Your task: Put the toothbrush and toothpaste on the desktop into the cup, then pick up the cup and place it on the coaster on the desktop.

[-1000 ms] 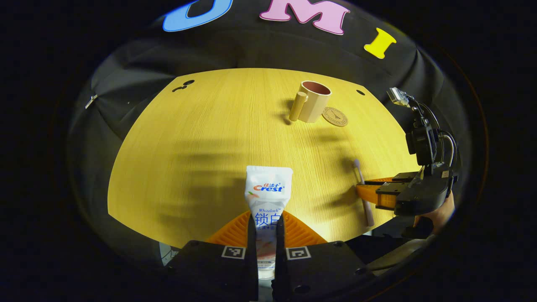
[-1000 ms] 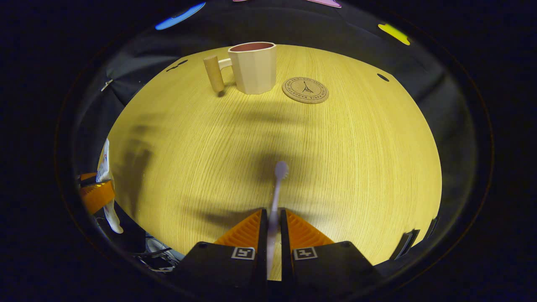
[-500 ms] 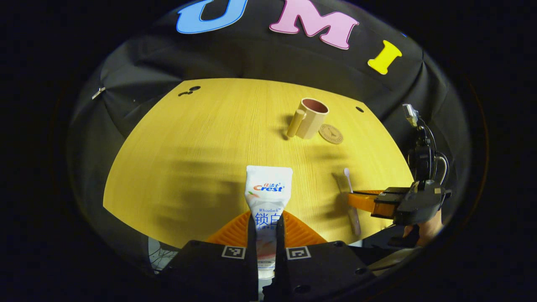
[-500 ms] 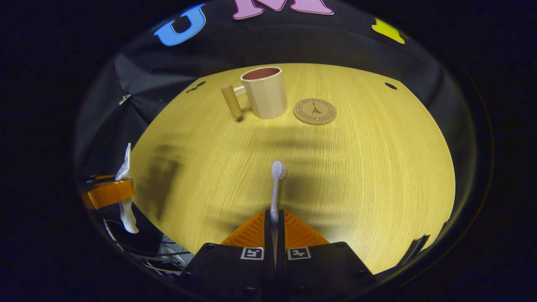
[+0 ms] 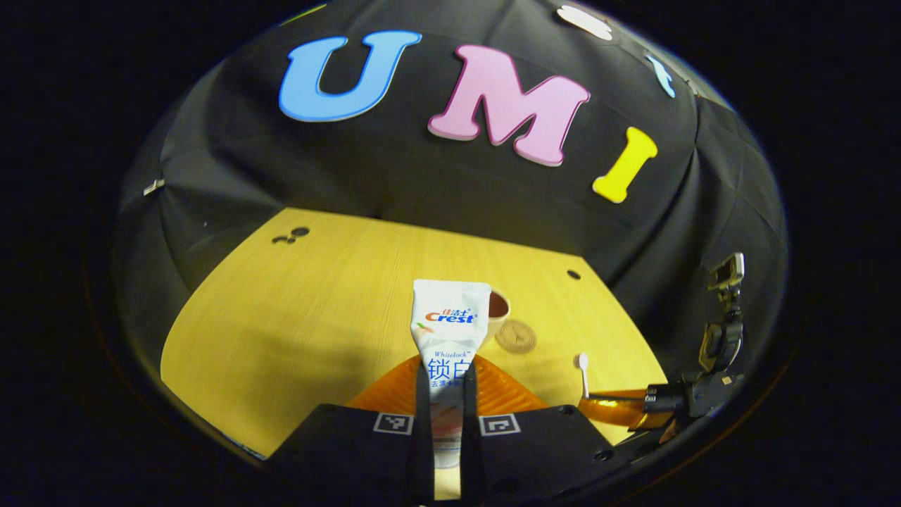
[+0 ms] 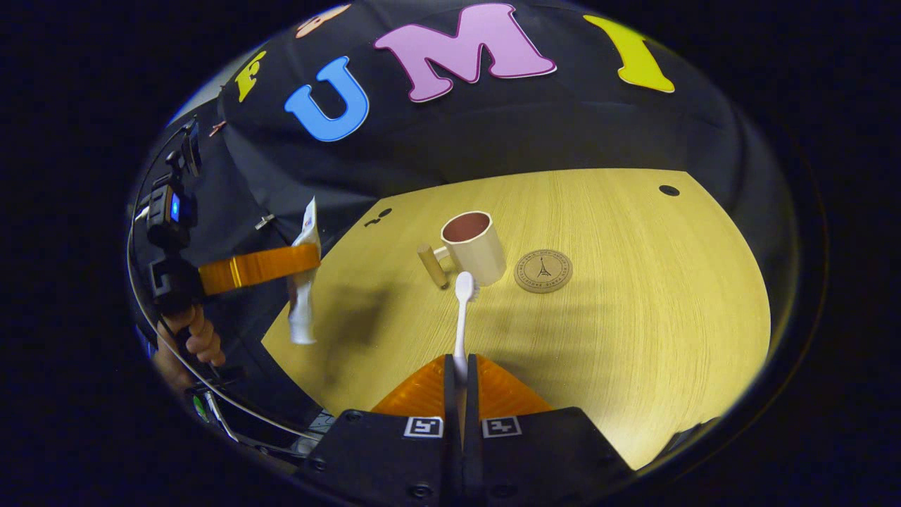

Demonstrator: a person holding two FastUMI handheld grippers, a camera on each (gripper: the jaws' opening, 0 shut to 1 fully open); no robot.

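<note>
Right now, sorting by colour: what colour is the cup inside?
Reddish brown inside the cup, clearest in right gripper view.

- Your right tool has both orange fingers pressed together on the white toothbrush, whose head points away from you toward the cup.
- The cup stands upright on the table, its dark red inside showing, its wooden handle on the cup's left.
- The round cork coaster lies flat just right of the cup, apart from it.
- Well left of the cup, off the table's edge, your left tool pinches the toothpaste across its middle, the tube hanging roughly upright.
- Your hand grips that tool's handle below it.
</note>
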